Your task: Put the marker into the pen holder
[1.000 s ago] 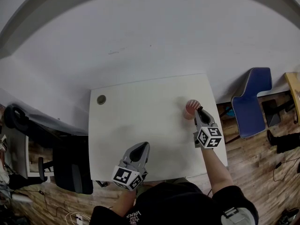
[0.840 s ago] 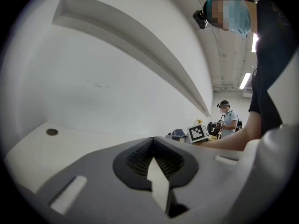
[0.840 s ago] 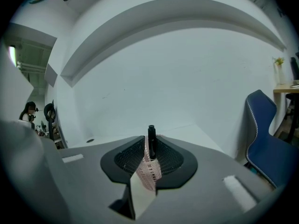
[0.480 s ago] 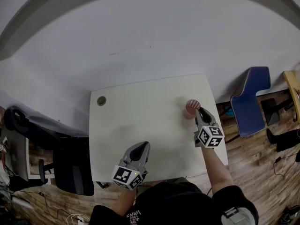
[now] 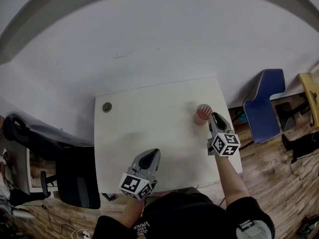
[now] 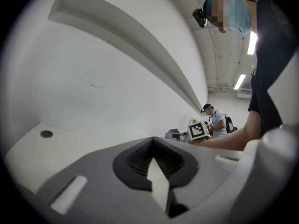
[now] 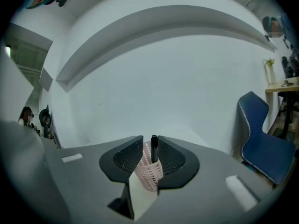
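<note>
Left claw (image 5: 151,155) sits over the near edge of the white surface (image 5: 149,118), pressed together, nothing in it. Right claw (image 7: 150,140) is further out on the right side, spread slightly and empty, its tips just short of the pink pen holder (image 7: 148,174). Black marker (image 7: 153,148) stands upright in that holder, seen through the claw's gap. Far left corner: round grommet (image 5: 106,107). Blue chair (image 5: 261,108) stands off the right edge.

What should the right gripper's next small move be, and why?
Probably draw the right gripper straight back from the pen holder: the marker stands upright inside it, the jaws are apart and grip nothing, and a sideways move might tip the holder.
</note>
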{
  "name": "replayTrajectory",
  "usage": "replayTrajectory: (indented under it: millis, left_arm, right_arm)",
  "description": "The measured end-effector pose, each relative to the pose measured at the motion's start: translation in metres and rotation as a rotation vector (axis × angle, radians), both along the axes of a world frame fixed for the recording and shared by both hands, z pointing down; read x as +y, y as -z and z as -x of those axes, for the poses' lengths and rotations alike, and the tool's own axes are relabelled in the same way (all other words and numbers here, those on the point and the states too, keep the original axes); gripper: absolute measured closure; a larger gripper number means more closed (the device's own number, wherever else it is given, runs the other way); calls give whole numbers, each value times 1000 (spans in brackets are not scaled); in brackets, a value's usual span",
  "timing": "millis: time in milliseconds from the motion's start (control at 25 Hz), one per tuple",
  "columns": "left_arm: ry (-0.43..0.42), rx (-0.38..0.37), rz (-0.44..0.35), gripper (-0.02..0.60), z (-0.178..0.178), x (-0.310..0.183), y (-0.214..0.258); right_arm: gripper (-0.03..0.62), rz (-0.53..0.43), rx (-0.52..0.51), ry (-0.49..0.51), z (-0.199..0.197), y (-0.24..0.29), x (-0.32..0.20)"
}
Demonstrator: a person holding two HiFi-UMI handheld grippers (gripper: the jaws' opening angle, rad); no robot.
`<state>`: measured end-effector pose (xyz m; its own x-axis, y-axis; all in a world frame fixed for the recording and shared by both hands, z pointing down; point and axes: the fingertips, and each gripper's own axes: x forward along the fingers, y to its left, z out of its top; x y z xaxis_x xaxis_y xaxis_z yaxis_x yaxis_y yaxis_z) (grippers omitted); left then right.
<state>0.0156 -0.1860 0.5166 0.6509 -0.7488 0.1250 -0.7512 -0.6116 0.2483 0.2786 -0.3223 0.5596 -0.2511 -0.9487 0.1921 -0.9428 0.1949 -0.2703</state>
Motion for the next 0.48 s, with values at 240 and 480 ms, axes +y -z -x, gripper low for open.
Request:
replayTrajectory:
  millis: [240, 480]
  left_arm:
    - [-15, -1, -7, 529, 2, -1, 4]
    - [-35, 2, -12, 529, 5, -2, 6]
  right_arm:
    - [519, -10, 1, -20, -3, 8, 4]
    - [520, -33, 0, -51, -4, 23, 9]
